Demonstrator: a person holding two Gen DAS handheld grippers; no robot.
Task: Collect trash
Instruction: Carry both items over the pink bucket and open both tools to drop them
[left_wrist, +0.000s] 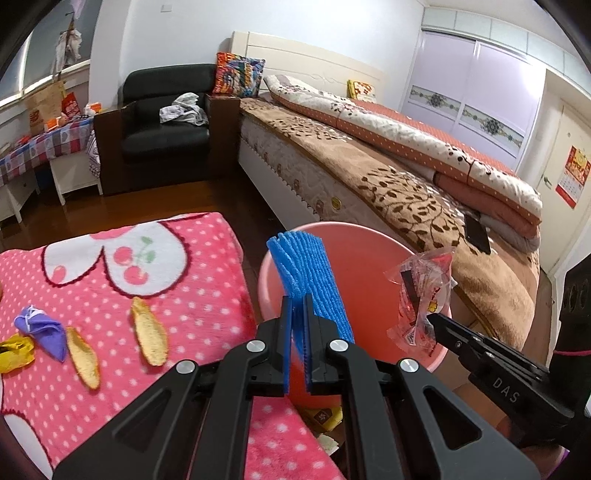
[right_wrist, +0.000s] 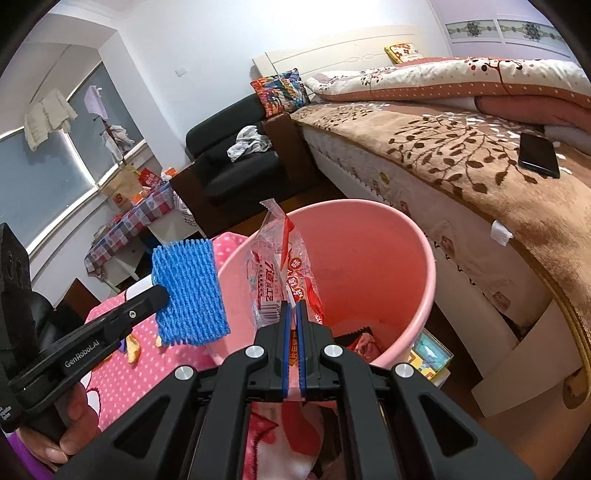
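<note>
Trash over the pink bin (right_wrist: 417, 258).
Left hand-held gripper (left_wrist: 298, 301) clamps blue foam netting (left_wrist: 308, 273); right hand-held gripper (right_wrist: 293, 308) clamps a clear wrapper (right_wrist: 284, 266), seemingly inside the rim, the bed (right_wrist: 480, 177) close beside.

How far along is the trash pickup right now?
Done: at least one dark wrapper lies inside the pink bin.

In hand: the left hand-held gripper is shut on blue foam netting; the right hand-held gripper is shut on a clear snack wrapper, both at the bin's mouth.

Left: two peel strips, a purple scrap and a yellow scrap on the pink blanket.
</note>
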